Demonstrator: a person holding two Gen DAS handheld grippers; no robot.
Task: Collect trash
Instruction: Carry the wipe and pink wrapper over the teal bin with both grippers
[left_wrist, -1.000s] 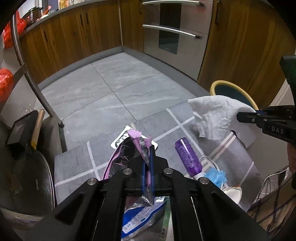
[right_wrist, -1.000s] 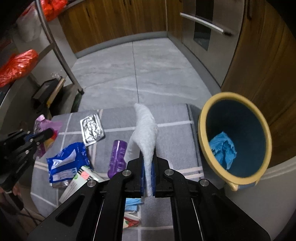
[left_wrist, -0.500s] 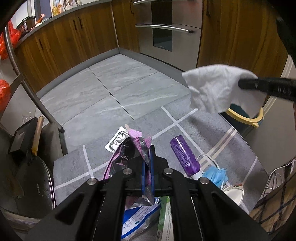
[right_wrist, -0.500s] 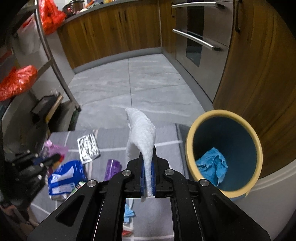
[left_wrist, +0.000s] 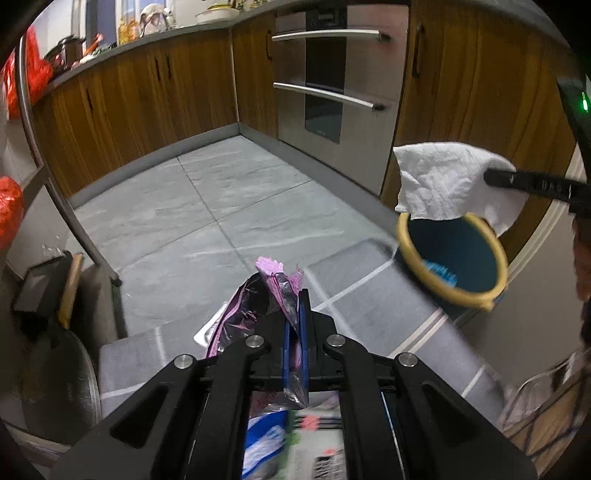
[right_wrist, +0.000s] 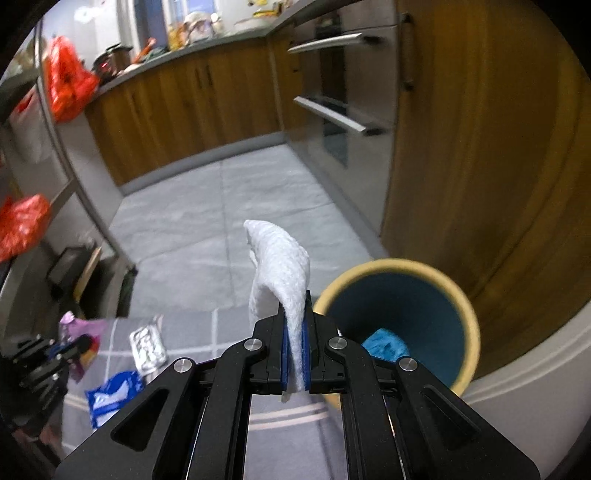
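My left gripper (left_wrist: 294, 317) is shut on a crumpled purple and silver wrapper (left_wrist: 271, 288), held above the grey mat (left_wrist: 369, 306). My right gripper (right_wrist: 294, 325) is shut on a white paper towel (right_wrist: 280, 266). In the left wrist view the paper towel (left_wrist: 443, 177) hangs just above the far rim of the yellow-rimmed blue bin (left_wrist: 450, 254), with the right gripper (left_wrist: 495, 177) coming in from the right. The bin (right_wrist: 395, 314) holds a crumpled blue scrap (right_wrist: 386, 345). My left gripper (right_wrist: 79, 343) shows at the lower left of the right wrist view.
On the mat lie a silver blister pack (right_wrist: 147, 347) and a blue and white packet (right_wrist: 110, 395). Wooden cabinets (left_wrist: 147, 103) and an oven (left_wrist: 325, 85) ring the grey tiled floor. A metal rack leg (left_wrist: 70, 218) and a pan (left_wrist: 62, 380) stand at the left.
Both grippers have risen and moved toward the bin. The right one has carried the paper towel up from beside the bin to just over its rim. The left one still holds the wrapper.
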